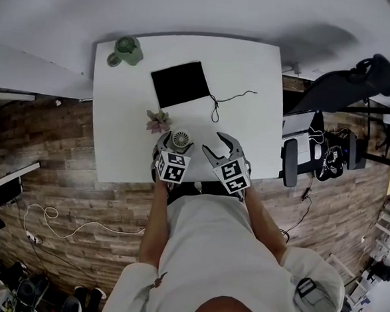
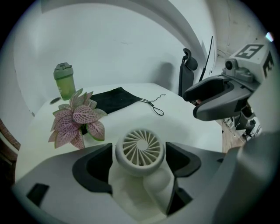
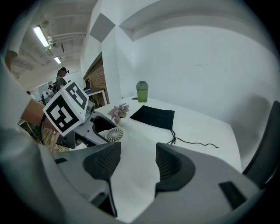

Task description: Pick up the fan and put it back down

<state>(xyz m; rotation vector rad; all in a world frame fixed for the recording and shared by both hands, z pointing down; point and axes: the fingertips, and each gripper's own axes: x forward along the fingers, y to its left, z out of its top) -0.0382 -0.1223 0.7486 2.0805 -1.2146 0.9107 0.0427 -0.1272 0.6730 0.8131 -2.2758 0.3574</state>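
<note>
A small white fan [image 1: 181, 140] stands upright on the white table [image 1: 254, 76] near its front edge, its round grille facing up and away. My left gripper [image 1: 176, 146] is around it. In the left gripper view the fan's head [image 2: 140, 151] sits between the two dark pads, which stand wide at either side without squeezing it. My right gripper [image 1: 217, 145] hovers just right of the fan, open, with only bare tabletop between its pads [image 3: 138, 164]. From the right gripper view the fan [image 3: 114, 134] shows inside the left gripper [image 3: 87, 127].
A pink-leaved potted plant [image 1: 159, 121] stands just behind the fan. A black pouch [image 1: 180, 84] with a thin cord [image 1: 229, 101] lies mid-table. A green bottle [image 1: 126, 50] is at the far left corner. An office chair [image 1: 291, 162] sits right of the table.
</note>
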